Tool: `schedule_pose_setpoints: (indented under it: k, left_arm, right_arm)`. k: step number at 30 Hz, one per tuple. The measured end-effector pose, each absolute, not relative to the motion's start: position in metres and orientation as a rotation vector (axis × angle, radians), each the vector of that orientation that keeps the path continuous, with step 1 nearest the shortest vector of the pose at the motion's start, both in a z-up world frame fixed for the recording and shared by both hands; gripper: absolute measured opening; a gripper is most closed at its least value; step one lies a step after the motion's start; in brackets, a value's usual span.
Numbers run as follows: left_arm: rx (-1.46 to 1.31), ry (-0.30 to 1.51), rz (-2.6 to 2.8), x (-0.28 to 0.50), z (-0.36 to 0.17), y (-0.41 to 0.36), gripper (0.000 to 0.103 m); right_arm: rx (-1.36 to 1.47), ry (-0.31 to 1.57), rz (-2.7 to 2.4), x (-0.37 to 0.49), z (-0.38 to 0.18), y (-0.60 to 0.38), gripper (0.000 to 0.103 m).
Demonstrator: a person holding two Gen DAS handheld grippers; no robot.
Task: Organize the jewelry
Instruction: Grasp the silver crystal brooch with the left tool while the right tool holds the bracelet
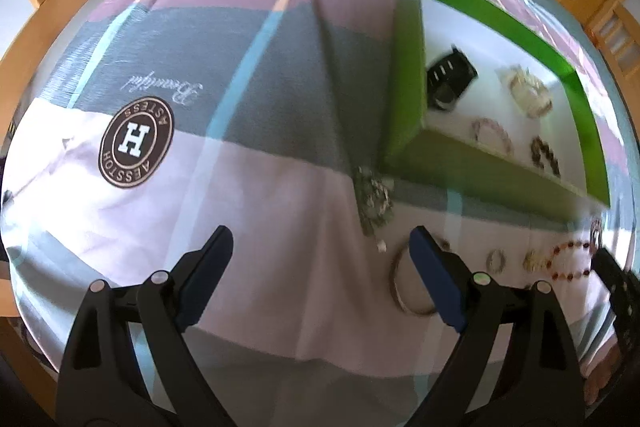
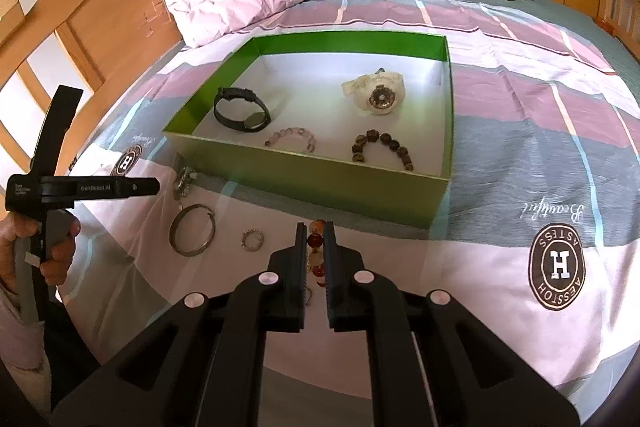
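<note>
Here the right gripper [image 2: 311,231] has its tongs pressed together on a red-and-amber bead bracelet [image 2: 315,241], pinching it at about six o'clock from the green box [image 2: 320,183], just outside the near wall and still low over the bedspread [image 2: 500,267]. The left gripper [image 1: 320,247] hangs with its tongs spread wide and nothing between them. In the right wrist view it sits out at nine o'clock in the person's hand [image 2: 56,251]. Inside the box lie a black watch [image 2: 240,109], a white watch [image 2: 376,93], a pink bead bracelet [image 2: 290,139] and a dark bead bracelet [image 2: 382,147]. On the cover, at about seven o'clock from the box, wait a metal bangle [image 2: 192,235], a small ring [image 2: 252,239] and a chain bracelet [image 2: 184,183]. The main risk, as I judge it, is the loop: only a few beads are nipped, so the slack part may swing and catch on the box's near wall while being carried over, or slip from the pads. A low lift could nudge the light box across the soft cover. The left tongs, reaching for the bangle, might crowd the right.
</note>
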State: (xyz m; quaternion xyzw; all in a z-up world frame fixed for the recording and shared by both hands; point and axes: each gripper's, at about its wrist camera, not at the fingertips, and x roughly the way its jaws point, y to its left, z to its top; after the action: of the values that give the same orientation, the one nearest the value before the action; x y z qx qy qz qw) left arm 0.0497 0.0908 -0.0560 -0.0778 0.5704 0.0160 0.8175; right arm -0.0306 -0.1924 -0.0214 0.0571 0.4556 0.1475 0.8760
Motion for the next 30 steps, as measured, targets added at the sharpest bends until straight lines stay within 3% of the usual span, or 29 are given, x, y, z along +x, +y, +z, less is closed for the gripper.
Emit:
schedule_pose_setpoints:
  k: [4,8,11,14,18,25,26,28,30]
  left_arm:
    - [-0.265,1.238,-0.033,0.066,-0.066,0.088,0.083]
    - [-0.281,1.259,-0.062,0.075,-0.078,0.082,0.06]
    - [-0.295,1.277,-0.067,0.077,-0.085,0.08,0.055]
    - [-0.309,1.228,-0.046,0.075,-0.075,0.085,0.043]
    - [-0.33,1.174,-0.137,0.072,-0.059,0.08,0.043]
    - [-0.23,1.24,-0.092,0.081,-0.092,0.064,0.043]
    - [-0.229,1.237,-0.084,0.082,-0.092,0.065,0.041]
    - [-0.249,1.23,-0.051,0.086,-0.094,0.072,0.027]
    - [-0.257,1.22,-0.052,0.087,-0.093,0.074,0.022]
  right_arm:
    - [0.12,0.97,0.304,-0.029,-0.026,-0.192,0.007]
    - [0.106,0.982,0.313,-0.028,-0.029,-0.187,0.007]
    - [0.1,0.993,0.316,-0.027,-0.032,-0.185,0.007]
    - [0.096,1.0,0.321,-0.027,-0.034,-0.183,0.007]
    - [0.09,1.002,0.322,-0.028,-0.035,-0.181,0.007]
    - [0.077,1.01,0.327,-0.028,-0.038,-0.177,0.007]
    - [0.074,1.01,0.326,-0.028,-0.038,-0.178,0.007]
    - [0.074,1.012,0.325,-0.028,-0.039,-0.178,0.007]
    - [0.069,1.013,0.323,-0.028,-0.039,-0.178,0.007]
